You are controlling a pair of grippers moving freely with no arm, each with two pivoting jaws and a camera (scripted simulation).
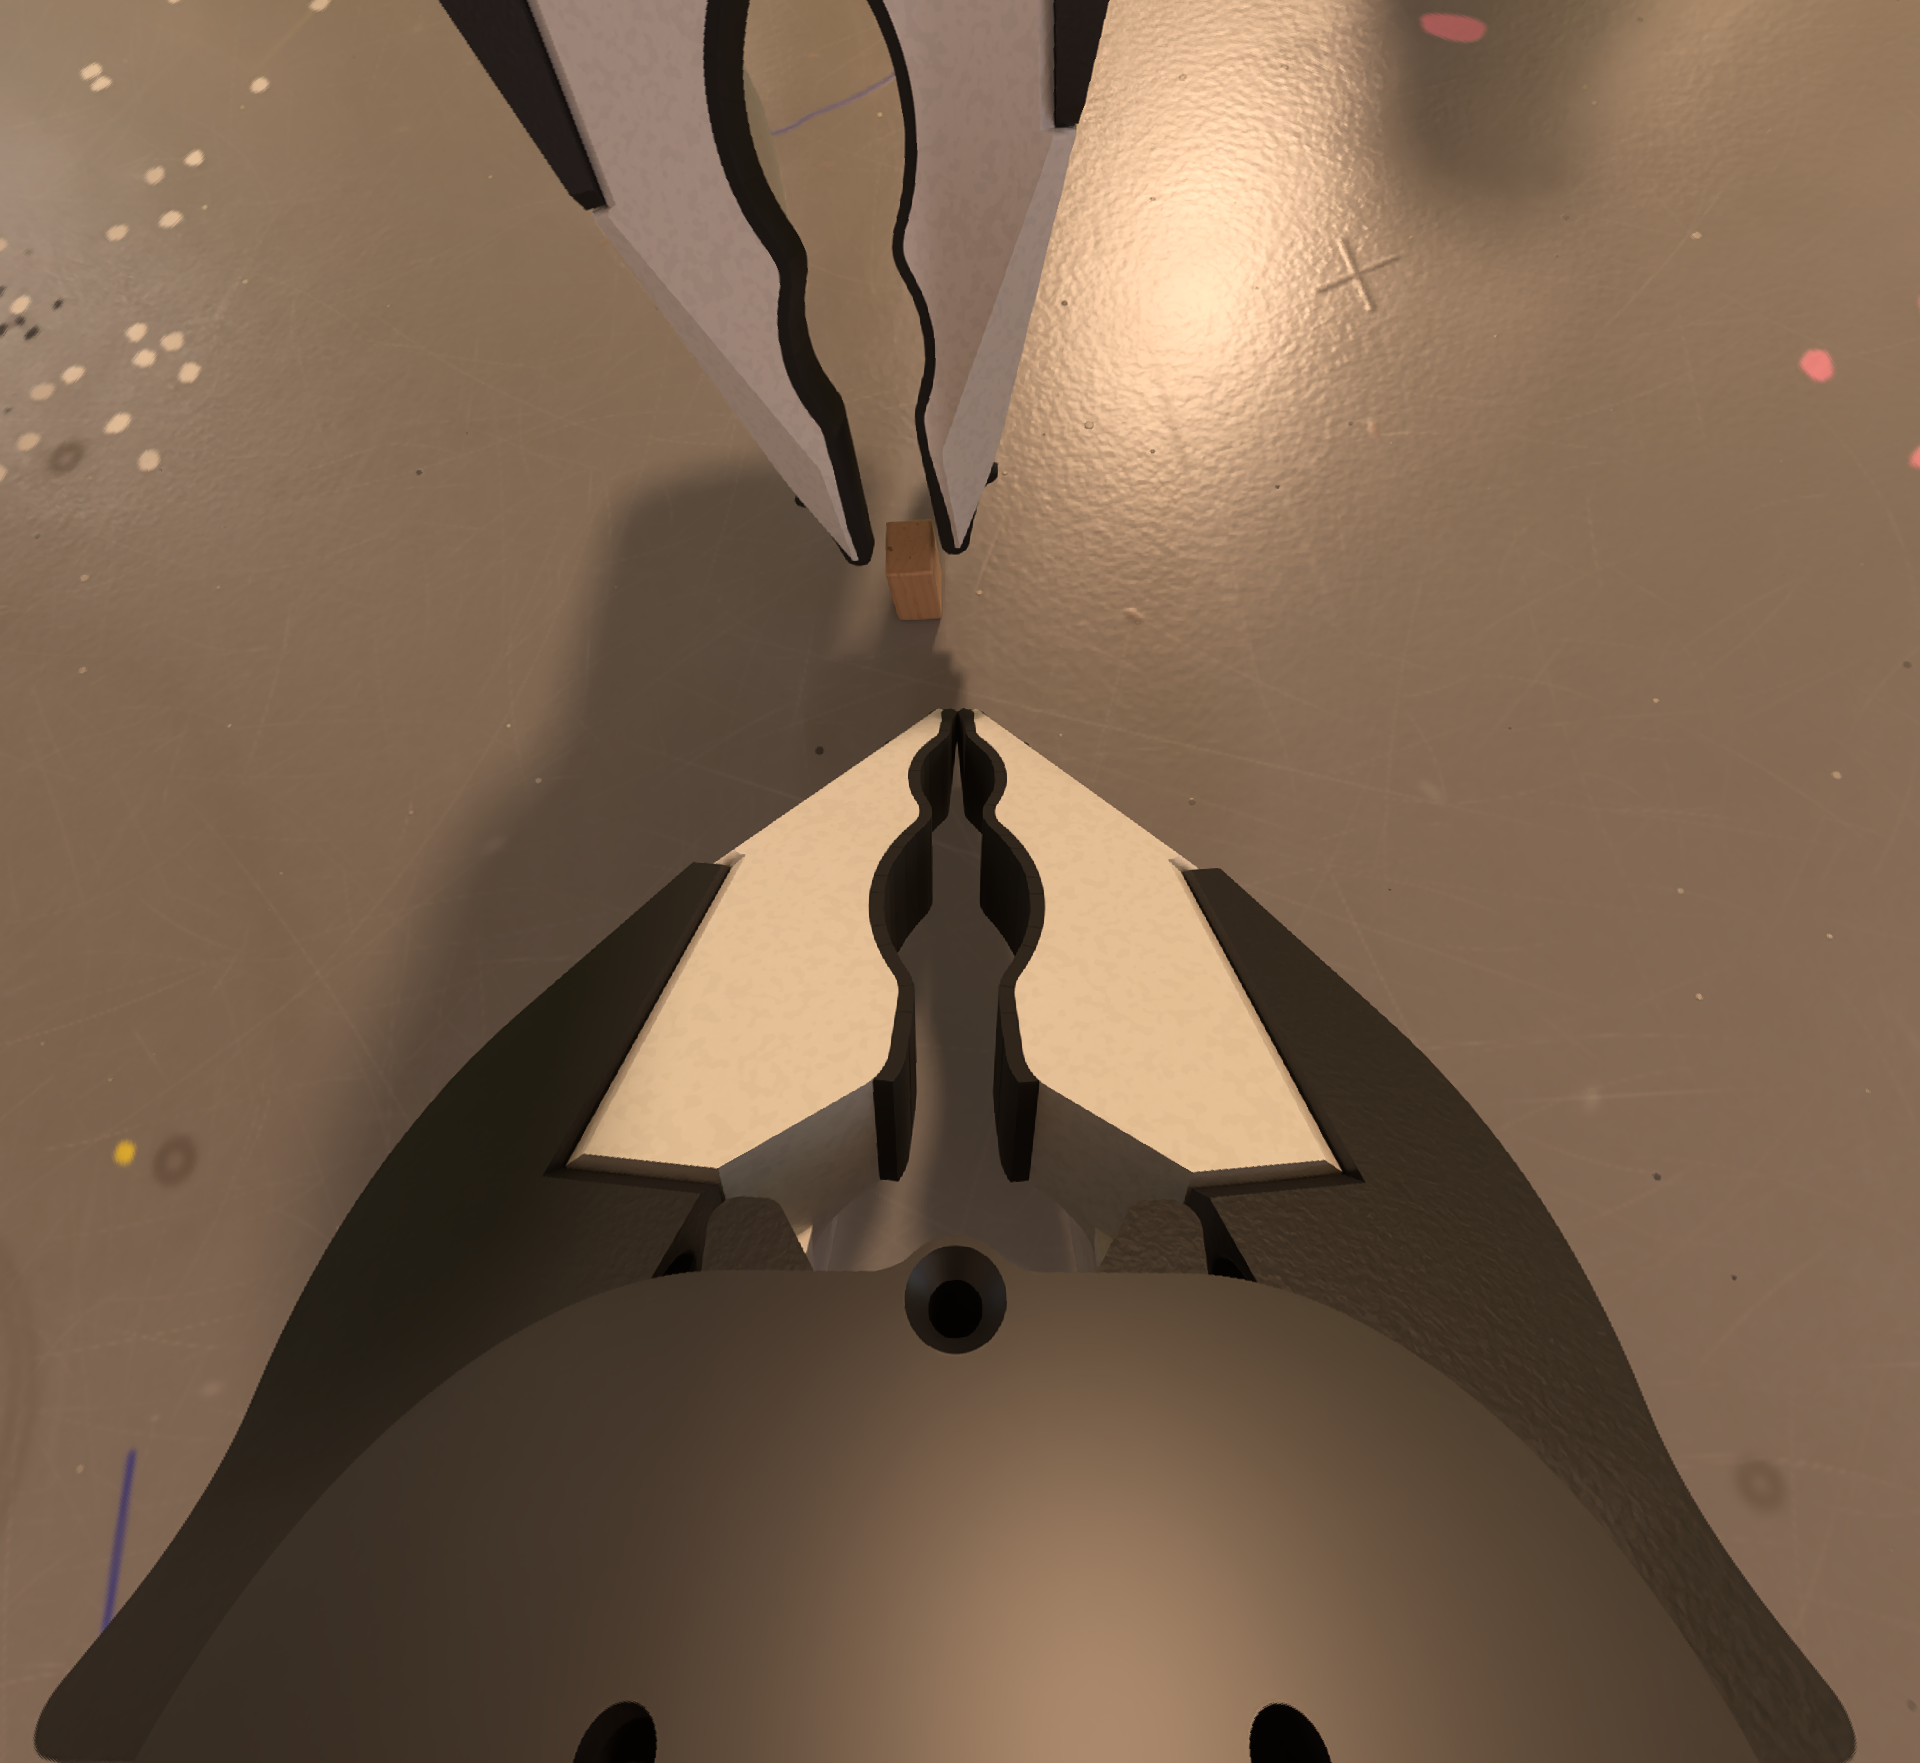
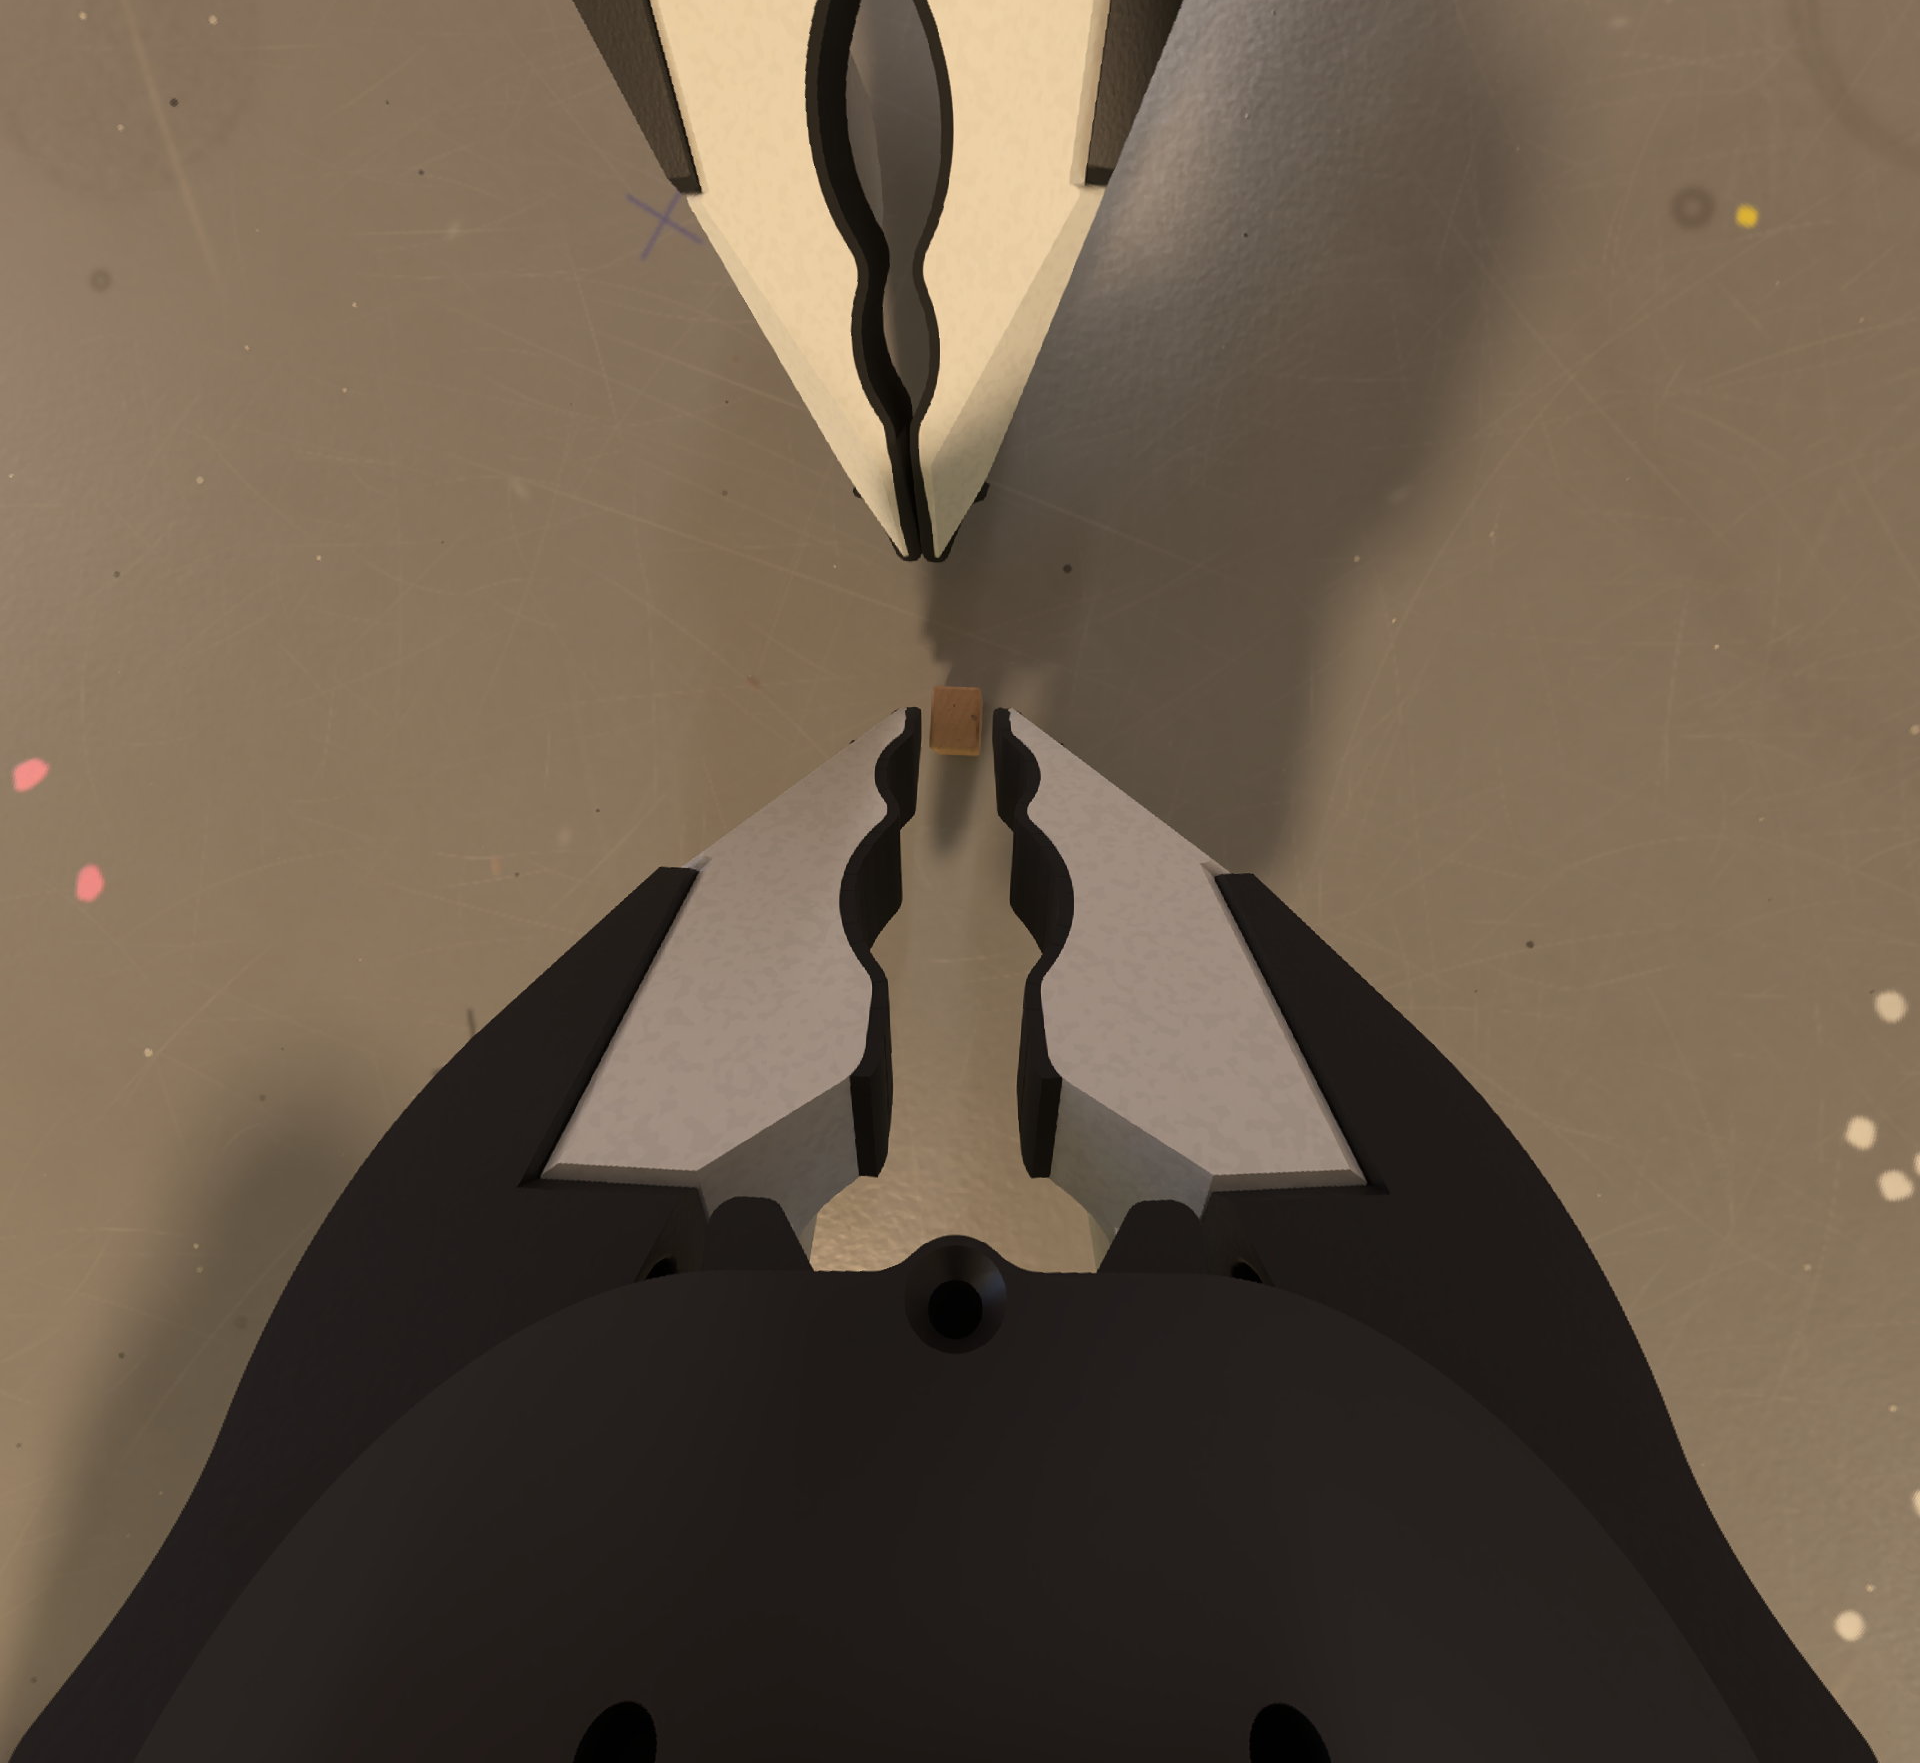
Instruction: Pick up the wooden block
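Right gripper (image 2: 956, 724): fingers parted, straddling the wooden block (image 2: 956, 721), no contact evident.
Left gripper (image 1: 956, 716): clenched, tips together, holding nothing.
Wooden block: on the table (image 1: 1455, 674), between the opposed grippers, nearer the right one's tips.
Table: tan, scuffed, with pink and white flecks.

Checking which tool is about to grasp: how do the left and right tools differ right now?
The left tool is shut and empty; the right tool is open. The wooden block sits between the right tool's tips, apart from the left tool's. Both point at the block.
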